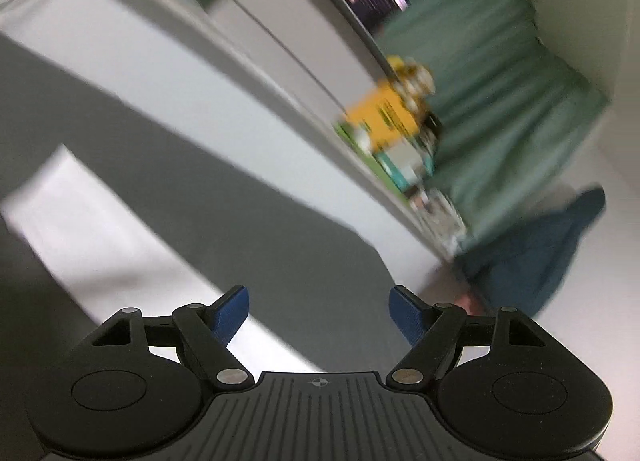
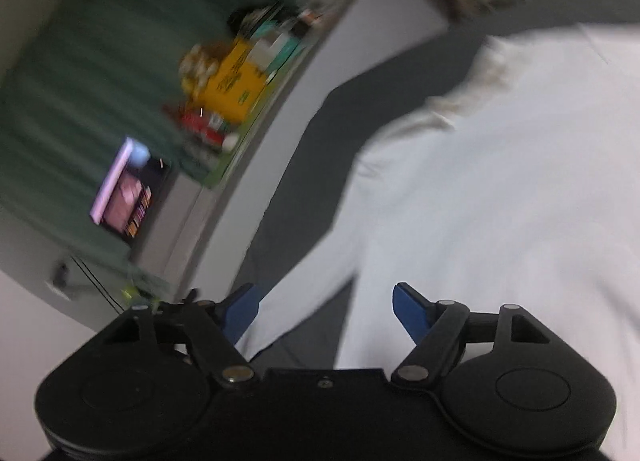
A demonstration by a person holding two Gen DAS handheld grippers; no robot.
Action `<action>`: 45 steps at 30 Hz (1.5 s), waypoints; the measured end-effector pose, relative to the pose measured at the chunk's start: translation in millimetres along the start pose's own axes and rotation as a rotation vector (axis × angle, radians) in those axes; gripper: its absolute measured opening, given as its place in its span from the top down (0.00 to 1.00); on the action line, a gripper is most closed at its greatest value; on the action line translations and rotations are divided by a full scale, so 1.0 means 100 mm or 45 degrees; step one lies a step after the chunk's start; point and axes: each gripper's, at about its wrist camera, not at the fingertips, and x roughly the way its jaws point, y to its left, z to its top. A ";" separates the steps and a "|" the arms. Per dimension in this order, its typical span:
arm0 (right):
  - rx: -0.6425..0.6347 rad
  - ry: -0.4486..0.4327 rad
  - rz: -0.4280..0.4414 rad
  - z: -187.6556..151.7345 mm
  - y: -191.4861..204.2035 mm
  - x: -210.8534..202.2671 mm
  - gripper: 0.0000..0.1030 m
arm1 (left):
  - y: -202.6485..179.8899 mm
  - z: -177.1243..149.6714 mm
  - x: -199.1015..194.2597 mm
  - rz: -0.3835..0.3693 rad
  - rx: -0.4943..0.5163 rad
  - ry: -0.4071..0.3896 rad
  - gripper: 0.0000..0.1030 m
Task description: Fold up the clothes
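Observation:
A white garment (image 2: 500,189) lies spread on a dark grey surface (image 2: 320,181) and fills the right of the right wrist view; a sleeve of it runs down to the lower left. A white part of the garment (image 1: 80,221) also shows at the left of the left wrist view, on the same grey surface (image 1: 240,221). My left gripper (image 1: 319,311) is open above that surface with nothing between its blue fingers. My right gripper (image 2: 326,311) is open too, hovering over the sleeve and the hem, with no cloth pinched. Both views are tilted and blurred.
A white ledge (image 1: 240,73) borders the grey surface. On it stand a yellow box (image 1: 384,117) and small packages, also blurred as a yellow box (image 2: 236,77). Green curtains (image 1: 500,101) hang behind. A lit screen (image 2: 124,197) and a blue cloth (image 1: 540,253) sit at the edges.

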 end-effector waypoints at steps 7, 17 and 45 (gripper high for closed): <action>-0.193 0.164 -0.271 0.95 0.88 1.13 0.32 | -0.14 -0.33 0.37 0.048 0.345 0.223 0.25; -0.069 0.320 -0.761 1.48 0.55 2.90 0.58 | 0.13 -0.23 0.68 0.096 0.362 0.359 0.25; 0.231 0.152 -0.592 1.52 -0.35 3.14 0.73 | 0.05 -0.40 0.95 0.135 0.448 0.333 0.25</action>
